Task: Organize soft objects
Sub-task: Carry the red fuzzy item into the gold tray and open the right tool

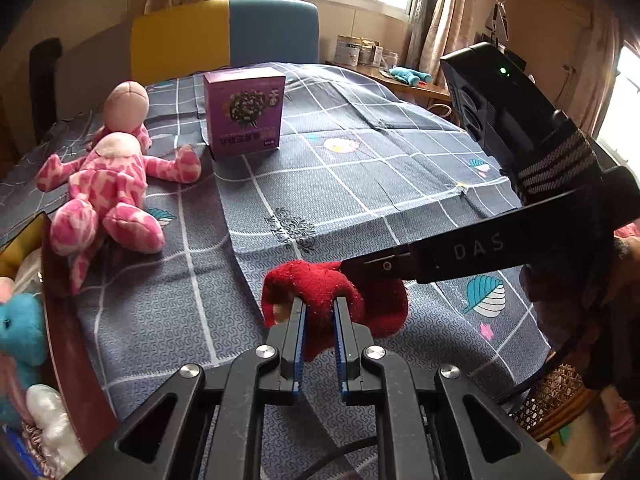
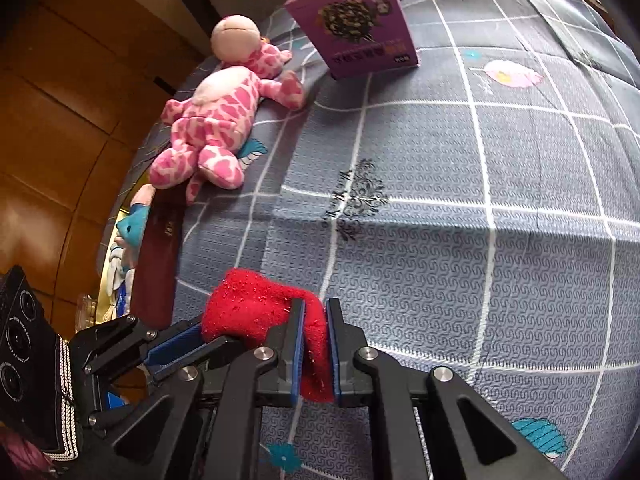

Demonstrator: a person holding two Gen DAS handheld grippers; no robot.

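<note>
left gripper [image 1: 319, 312]: clamped on red sock [image 1: 320, 288]
right gripper [image 2: 311, 312]: clamped on same sock, probably its other end
pink plush [image 1: 108, 184]: lay on bed [image 1: 360, 168]

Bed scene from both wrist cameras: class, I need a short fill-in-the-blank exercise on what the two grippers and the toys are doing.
1. Both the left gripper and the right gripper are shut on the fuzzy ____ cloth.
2. The pink-and-white spotted plush toy lies on the ____.
3. The upright cardboard box is ____ in colour.

Missing words: red; bed; purple
</note>
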